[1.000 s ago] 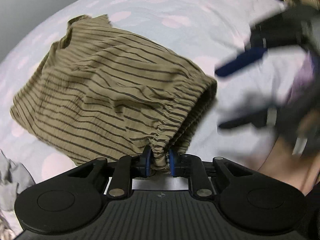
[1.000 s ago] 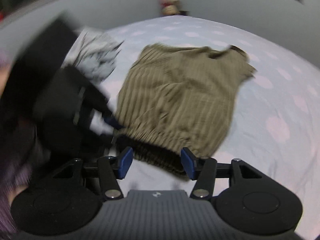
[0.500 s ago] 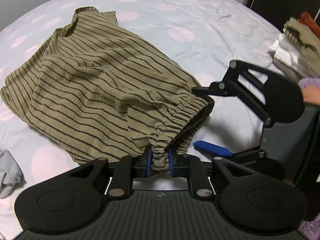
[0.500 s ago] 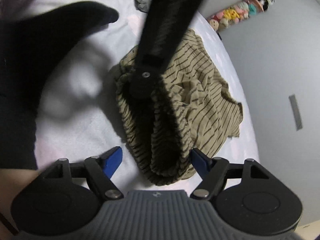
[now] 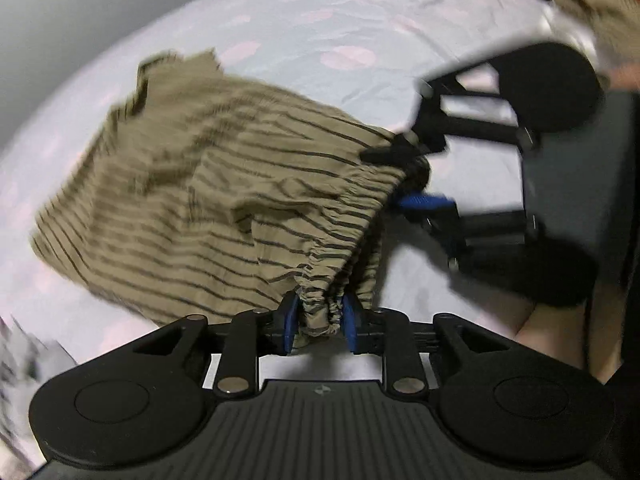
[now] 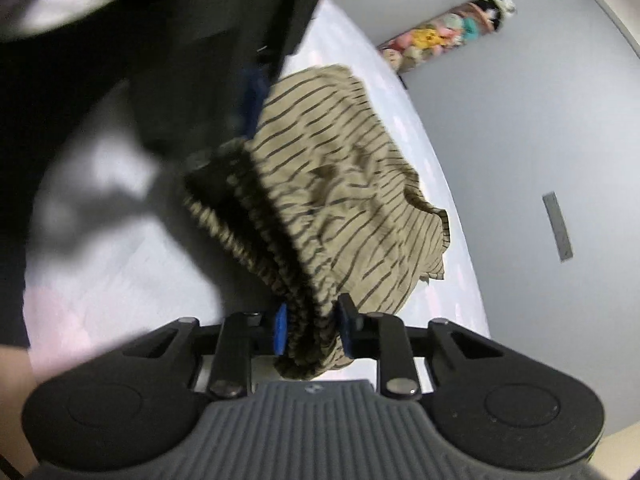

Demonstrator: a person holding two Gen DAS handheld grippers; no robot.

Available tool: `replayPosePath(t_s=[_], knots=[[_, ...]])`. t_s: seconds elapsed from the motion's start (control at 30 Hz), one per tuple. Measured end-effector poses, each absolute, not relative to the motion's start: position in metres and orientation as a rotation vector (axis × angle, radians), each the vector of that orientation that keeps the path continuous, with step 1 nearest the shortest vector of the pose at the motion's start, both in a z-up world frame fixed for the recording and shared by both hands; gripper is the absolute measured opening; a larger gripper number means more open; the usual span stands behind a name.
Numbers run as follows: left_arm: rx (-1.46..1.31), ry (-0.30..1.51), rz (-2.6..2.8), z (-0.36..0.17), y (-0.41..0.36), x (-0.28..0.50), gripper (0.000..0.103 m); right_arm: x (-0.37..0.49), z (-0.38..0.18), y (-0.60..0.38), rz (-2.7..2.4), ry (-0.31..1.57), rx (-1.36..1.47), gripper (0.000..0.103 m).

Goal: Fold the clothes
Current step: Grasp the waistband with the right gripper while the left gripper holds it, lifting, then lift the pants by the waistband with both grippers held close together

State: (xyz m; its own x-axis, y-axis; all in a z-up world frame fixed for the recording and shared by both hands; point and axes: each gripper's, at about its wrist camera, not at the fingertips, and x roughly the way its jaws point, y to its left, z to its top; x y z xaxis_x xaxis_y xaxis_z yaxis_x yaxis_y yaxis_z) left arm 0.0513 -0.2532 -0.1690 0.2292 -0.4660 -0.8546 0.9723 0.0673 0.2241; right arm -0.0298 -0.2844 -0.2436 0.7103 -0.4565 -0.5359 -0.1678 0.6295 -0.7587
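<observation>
I have both grippers on the elastic waistband of the striped tan shorts (image 5: 224, 216), one at each end, so I judge this as the lift-and-spread stage of a fold. The left gripper (image 5: 318, 322) is clamped tight on bunched waistband at 6 o'clock in its view. The right gripper (image 6: 310, 332) is likewise pinched onto the gathered band at 6 o'clock in its own view, with fabric filling the narrow gap between its blue pads. The shorts trail away toward 10 o'clock over the spotted bedsheet (image 5: 320, 24), legs on the sheet or just above it. Next I need the two grips pulled apart evenly to tension the band without slipping.
</observation>
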Motion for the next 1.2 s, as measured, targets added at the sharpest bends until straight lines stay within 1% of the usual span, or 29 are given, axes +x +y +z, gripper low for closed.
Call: replayPosePath(t_s=[0.03,0.13,0.3,0.43,0.7,0.87,0.9,0.93,1.03,1.13,1.2], knots=[[0.981,0.637,-1.216,-0.170,-0.253,0.044,0.028,-0.029,-0.240,-0.287,-0.187,0.783,-0.875,0.026],[1.090,0.500,-1.186,-0.176,-0.253,0.025,0.033,-0.026,-0.233,-0.292,-0.190,0.771,-0.826,0.024],[1.159,0.339,-1.154,-0.188,-0.252,0.000,0.037,-0.027,-0.227,-0.302,-0.199,0.760,-0.750,0.024],[1.129,0.359,-1.166,-0.191,-0.251,0.001,0.043,-0.027,-0.228,-0.301,-0.195,0.754,-0.701,0.023],[1.291,0.196,-1.123,-0.213,-0.249,-0.016,0.046,-0.039,-0.216,-0.302,-0.190,0.727,-0.583,0.023],[1.266,0.162,-1.044,-0.217,-0.258,-0.019,0.046,-0.047,-0.212,-0.301,-0.189,0.722,-0.539,0.023],[1.261,0.155,-1.029,-0.218,-0.260,-0.020,0.044,-0.046,-0.212,-0.302,-0.188,0.721,-0.534,0.023],[1.254,0.152,-1.017,-0.218,-0.262,-0.020,0.035,-0.045,-0.211,-0.303,-0.188,0.720,-0.529,0.023],[1.226,0.179,-1.034,-0.209,-0.257,-0.017,0.021,-0.045,-0.211,-0.304,-0.185,0.719,-0.523,0.022],[1.215,0.199,-1.030,-0.197,-0.251,-0.016,0.016,-0.043,-0.209,-0.301,-0.172,0.715,-0.542,0.020],[1.201,0.203,-1.030,-0.187,-0.246,-0.017,0.016,-0.046,-0.201,-0.297,-0.168,0.700,-0.548,0.019]])
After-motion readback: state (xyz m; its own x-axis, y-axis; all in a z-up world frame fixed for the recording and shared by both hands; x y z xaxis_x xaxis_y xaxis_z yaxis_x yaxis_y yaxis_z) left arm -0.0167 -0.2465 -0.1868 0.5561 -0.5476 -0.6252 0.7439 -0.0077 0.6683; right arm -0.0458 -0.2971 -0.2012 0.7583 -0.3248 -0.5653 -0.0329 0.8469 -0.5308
